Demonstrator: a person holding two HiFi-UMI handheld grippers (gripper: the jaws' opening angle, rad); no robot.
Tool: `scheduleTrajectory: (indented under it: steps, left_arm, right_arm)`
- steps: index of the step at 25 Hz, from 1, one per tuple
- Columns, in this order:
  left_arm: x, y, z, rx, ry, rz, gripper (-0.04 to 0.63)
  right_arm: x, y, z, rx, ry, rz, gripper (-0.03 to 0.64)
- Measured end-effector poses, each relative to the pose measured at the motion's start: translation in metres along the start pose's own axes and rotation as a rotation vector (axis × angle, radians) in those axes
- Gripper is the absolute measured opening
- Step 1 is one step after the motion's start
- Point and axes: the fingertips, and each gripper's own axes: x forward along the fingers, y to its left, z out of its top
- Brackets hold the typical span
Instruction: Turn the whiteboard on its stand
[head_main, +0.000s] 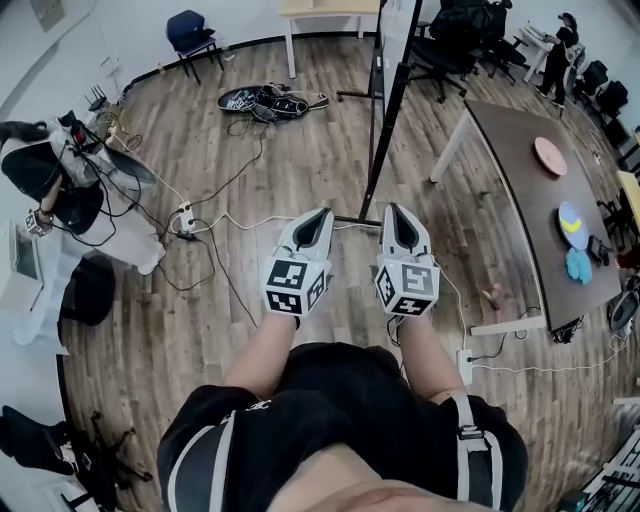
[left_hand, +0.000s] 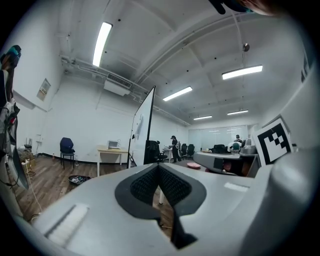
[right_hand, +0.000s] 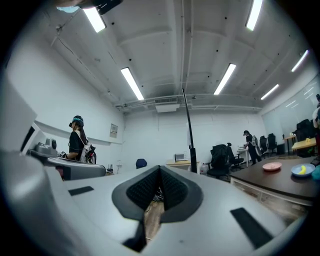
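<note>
The whiteboard stands on its black wheeled stand, edge-on to me, a step ahead on the wood floor. Its foot bar lies just past my grippers. My left gripper and right gripper are held side by side at waist height, both pointing at the stand and apart from it. Each is shut with nothing between its jaws. In the left gripper view the whiteboard shows its white face, beyond the shut left gripper. From the shut right gripper, the whiteboard appears as a thin dark edge.
A long brown table with plates stands at the right. A person crouches at the left among cables and a power strip. A black pile, a blue chair, a desk and office chairs lie farther back.
</note>
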Motion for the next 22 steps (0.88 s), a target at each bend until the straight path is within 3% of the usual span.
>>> scheduleTrajectory:
  steps: [6,14,22]
  left_arm:
    - [0.002,0.022,-0.021,-0.037,0.04,0.012,0.008]
    - [0.03,0.04,-0.033,-0.028,0.081,0.012,0.008]
    - [0.091,0.082,-0.021,-0.009,0.087,0.05,0.008]
  right_arm:
    - [0.016,0.006,-0.014,-0.016,0.033,-0.007,0.005]
    - [0.05,-0.012,-0.032,0.004,0.05,-0.035,0.005]
    - [0.131,-0.044,-0.032,0.022,0.037,-0.043,0.005]
